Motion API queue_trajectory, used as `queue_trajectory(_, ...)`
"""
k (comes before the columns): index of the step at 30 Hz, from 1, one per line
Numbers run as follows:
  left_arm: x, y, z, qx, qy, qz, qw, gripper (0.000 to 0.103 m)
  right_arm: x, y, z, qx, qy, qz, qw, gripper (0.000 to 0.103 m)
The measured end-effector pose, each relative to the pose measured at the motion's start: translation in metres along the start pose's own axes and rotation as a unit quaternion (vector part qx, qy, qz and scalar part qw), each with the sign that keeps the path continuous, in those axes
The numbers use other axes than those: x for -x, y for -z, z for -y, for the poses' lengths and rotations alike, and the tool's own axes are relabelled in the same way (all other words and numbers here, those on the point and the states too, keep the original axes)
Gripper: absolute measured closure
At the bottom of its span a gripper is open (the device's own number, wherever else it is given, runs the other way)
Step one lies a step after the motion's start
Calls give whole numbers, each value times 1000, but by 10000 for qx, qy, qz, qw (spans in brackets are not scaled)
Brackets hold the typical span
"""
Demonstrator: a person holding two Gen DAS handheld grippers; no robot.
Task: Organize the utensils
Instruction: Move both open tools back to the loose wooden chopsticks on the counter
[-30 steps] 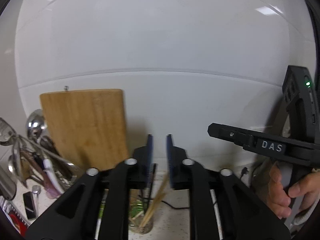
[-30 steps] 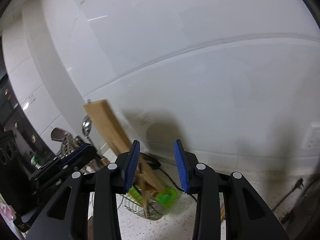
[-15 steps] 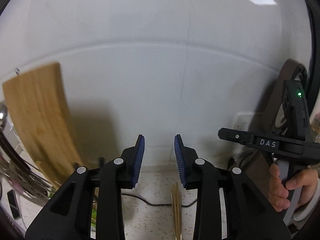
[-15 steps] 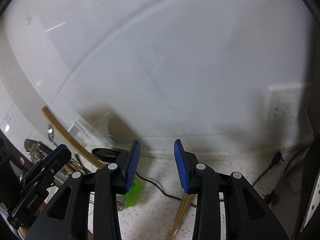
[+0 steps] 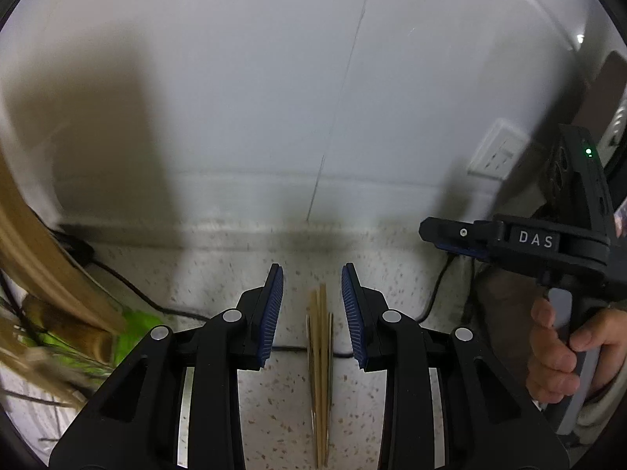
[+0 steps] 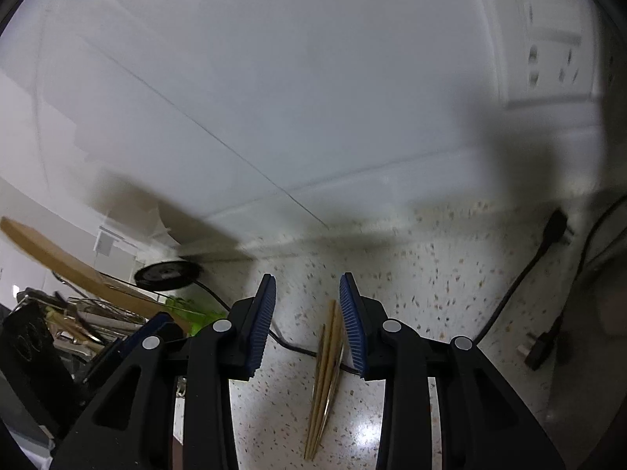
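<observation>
A bundle of wooden chopsticks (image 5: 320, 368) lies on the speckled counter, ends pointing at the wall. It also shows in the right wrist view (image 6: 325, 372). My left gripper (image 5: 312, 315) is open and empty, above the chopsticks, which lie between its blue pads (image 5: 270, 313). My right gripper (image 6: 306, 319) is open and empty too, with the chopsticks under its right pad. The right gripper shows in the left wrist view (image 5: 521, 241), held in a hand at the right. A rack of utensils (image 6: 74, 325) sits at the left, blurred.
A wooden cutting board (image 5: 35, 258) leans at the left beside a green item (image 5: 133, 333). Black cables (image 6: 525, 274) and a plug run over the counter at the right. A wall socket (image 5: 495, 152) is on the white tiled wall close ahead.
Both grippers swung right and tilted down, away from the cutting board and utensil rack. The chopsticks on the counter came into view between the fingers. The left gripper opened wider.
</observation>
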State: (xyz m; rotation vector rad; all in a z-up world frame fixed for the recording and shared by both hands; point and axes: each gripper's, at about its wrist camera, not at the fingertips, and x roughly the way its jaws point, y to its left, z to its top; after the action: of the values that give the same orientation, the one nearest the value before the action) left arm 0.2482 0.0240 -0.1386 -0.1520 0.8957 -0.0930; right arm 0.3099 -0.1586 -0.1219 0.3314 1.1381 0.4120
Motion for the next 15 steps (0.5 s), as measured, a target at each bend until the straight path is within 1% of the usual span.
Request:
queue_trajectory(4,-21,12,-10,199,107,-334,9992,73,-24,7,14,-155,-51,-306,9994,72)
queue_trajectory(5,-28,12,-11,204,102,-411,9989,73,-31,9,18,-207,-68,-399,9990,72)
queue_trajectory(7,-41,16,-12,168,-40,-536,9984,73,-45,16,26,-325,-103,-581,9977,72)
queue_trajectory(10,-58,22,-18,254,10,-744,9969,73,-65,29,37,-506,-97,-876,9948,72)
queue_trajectory(13,-73,31,-20,280,97,-951,9950,73,-80,36,44,-615,-149,-1030,9927,72)
queue_trajectory(15,-85,37,-22,327,93,-1125,9931,73,-89,39,49,-695,-209,-1114,9911,72)
